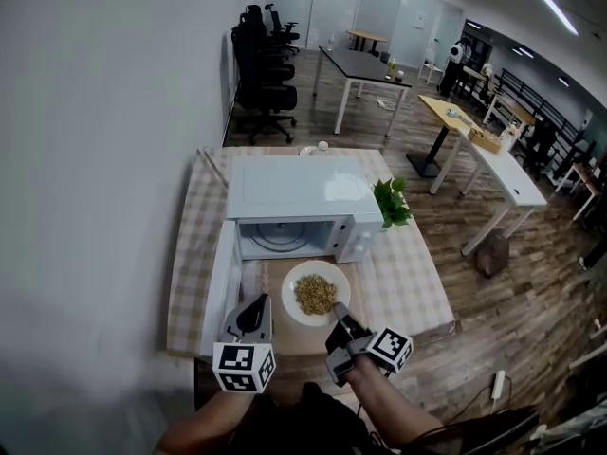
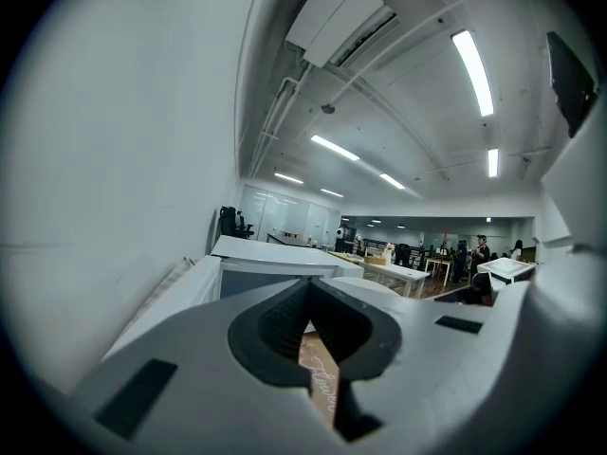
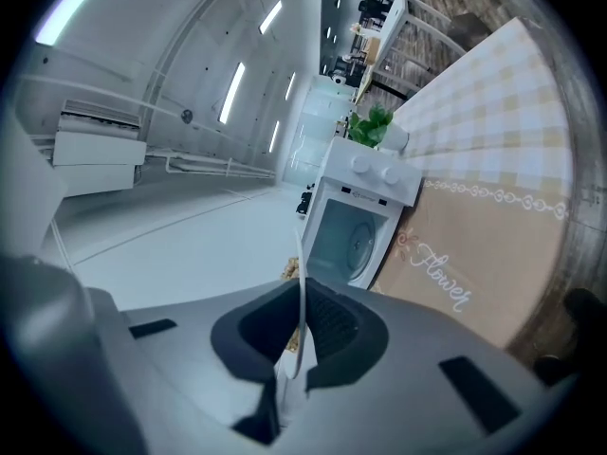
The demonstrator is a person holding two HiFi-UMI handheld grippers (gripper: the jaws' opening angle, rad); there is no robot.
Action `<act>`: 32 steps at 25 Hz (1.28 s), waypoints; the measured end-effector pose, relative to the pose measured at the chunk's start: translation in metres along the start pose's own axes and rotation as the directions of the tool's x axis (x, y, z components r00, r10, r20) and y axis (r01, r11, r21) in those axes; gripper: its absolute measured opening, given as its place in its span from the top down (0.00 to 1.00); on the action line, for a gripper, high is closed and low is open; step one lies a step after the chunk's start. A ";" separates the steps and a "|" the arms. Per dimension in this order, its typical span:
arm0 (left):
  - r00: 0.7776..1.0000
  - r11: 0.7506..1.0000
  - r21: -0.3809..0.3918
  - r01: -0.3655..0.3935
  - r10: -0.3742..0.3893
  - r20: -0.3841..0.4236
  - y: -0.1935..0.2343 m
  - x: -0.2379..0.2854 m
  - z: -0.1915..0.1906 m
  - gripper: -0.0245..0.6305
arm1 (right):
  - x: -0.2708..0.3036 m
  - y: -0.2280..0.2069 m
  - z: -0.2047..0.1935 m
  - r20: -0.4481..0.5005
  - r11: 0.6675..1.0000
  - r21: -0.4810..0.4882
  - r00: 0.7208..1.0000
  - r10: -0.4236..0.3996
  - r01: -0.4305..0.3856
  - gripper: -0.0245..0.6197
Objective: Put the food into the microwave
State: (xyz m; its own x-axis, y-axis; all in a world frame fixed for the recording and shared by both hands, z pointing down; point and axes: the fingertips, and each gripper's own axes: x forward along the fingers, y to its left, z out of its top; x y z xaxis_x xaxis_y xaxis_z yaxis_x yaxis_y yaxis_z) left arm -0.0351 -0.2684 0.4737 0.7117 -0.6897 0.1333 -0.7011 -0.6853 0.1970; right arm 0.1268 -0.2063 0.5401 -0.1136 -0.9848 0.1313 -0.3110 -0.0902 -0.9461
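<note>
Office, head view: open-plan room with desks and chairs behind. I work at a checked-cloth table (image 1: 408, 282) beside the left wall.
Microwave (image 1: 299, 192): at the table's far edge, with its door (image 1: 220, 287) swung out along the left edge. The cavity is open, with only the turntable inside.
Plate (image 1: 292, 306): on the brown mat (image 1: 285, 337) just in front of the cavity, near the front edge, heaped with food (image 1: 316, 295).
Left gripper view: my left gripper (image 2: 305, 297) has its jaws closed together on nothing, close to the door. The mat shows beneath them.
Right gripper view: my right gripper (image 3: 302, 320) pinches the plate's thin near rim, jaws almost together, with the cavity ahead.
Handling: I judge the plate stiff, breakable and slick. Held by one edge it may sag and let the loose food slide, so I keep it level.
Room to move: the door bounds the left and the plant (image 1: 392, 202) stands to the right. The cavity mouth looks not much wider than the plate.
</note>
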 end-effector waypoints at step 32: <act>0.977 0.989 0.022 -0.144 0.146 -0.156 0.055 0.106 -0.041 0.95 | 0.165 -0.088 0.029 -0.149 0.993 0.102 0.988 -0.041 0.056 0.94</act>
State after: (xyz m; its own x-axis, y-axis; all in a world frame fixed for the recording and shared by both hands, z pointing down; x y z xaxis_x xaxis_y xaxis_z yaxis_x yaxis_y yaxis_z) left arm 0.0035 -0.3692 0.5381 0.5999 -0.7374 0.3105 -0.7973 -0.5834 0.1548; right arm 0.1625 -0.3652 0.6368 -0.2400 -0.9472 0.2124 -0.2189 -0.1603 -0.9625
